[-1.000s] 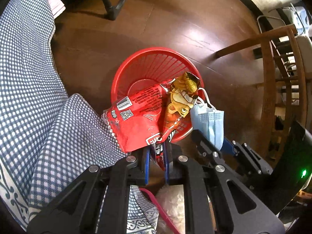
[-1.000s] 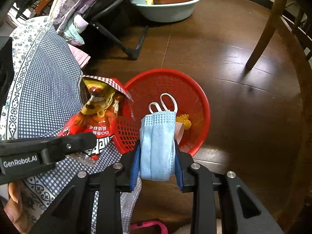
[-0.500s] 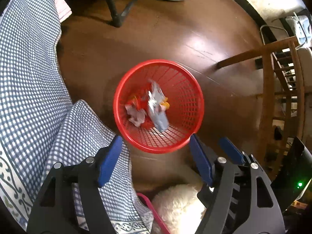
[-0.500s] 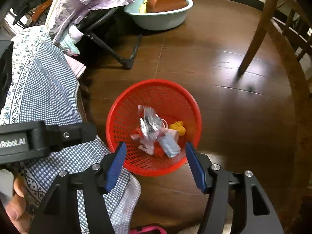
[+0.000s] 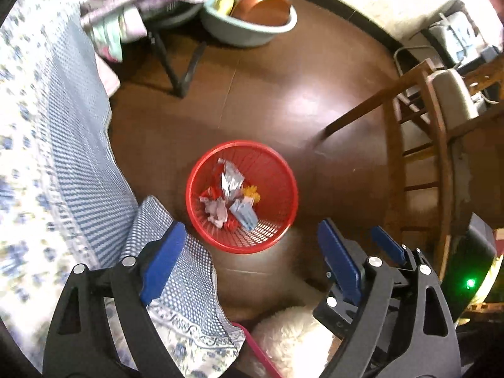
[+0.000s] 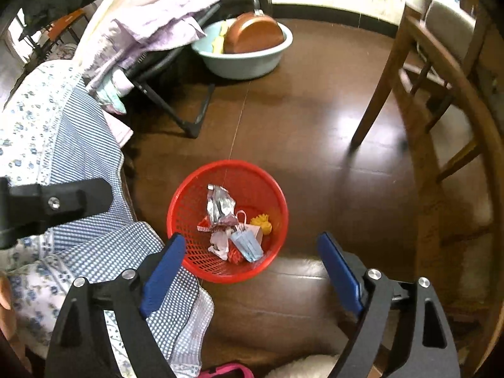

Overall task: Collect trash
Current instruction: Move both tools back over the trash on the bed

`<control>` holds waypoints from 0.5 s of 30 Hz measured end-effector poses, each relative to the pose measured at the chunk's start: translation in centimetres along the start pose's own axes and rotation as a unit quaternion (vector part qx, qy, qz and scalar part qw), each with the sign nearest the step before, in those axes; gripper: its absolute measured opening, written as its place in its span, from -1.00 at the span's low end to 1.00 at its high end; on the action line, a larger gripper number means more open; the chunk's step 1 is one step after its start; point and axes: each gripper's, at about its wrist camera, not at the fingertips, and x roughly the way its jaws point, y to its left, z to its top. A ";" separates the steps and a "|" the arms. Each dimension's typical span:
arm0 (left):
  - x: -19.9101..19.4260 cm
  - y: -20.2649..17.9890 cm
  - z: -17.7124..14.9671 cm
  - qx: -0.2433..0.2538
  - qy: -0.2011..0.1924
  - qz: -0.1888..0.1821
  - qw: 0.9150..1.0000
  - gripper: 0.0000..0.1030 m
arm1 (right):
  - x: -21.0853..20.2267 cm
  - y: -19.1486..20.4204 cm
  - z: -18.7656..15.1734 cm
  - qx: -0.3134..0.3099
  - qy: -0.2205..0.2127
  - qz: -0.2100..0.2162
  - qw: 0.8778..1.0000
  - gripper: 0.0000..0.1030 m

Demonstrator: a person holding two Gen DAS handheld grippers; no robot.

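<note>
Trash (image 6: 231,231) in red basket (image 6: 186,201), grippers empty

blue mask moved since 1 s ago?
Yes. The blue mask left the right gripper, which now stands open, and lies down inside the red basket on the floor, beside the crumpled wrappers.

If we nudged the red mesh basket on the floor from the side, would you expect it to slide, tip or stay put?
The red mesh basket is thin openwork plastic holding only wrappers and a face mask, so it is probably very light. On the glossy wooden floor it would likely slide easily. A push near the rim might tip it instead.
</note>
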 end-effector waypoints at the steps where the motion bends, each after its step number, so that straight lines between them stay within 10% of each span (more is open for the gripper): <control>1: -1.2 -0.2 -0.1 0.004 -0.010 0.000 1.000 0.63 | -1.0 0.2 0.2 -0.003 -0.008 -0.001 1.000 0.65; 15: -16.4 3.6 -3.4 0.042 -0.154 0.020 0.987 0.74 | -11.1 8.5 2.3 -0.068 -0.095 0.031 0.993 0.82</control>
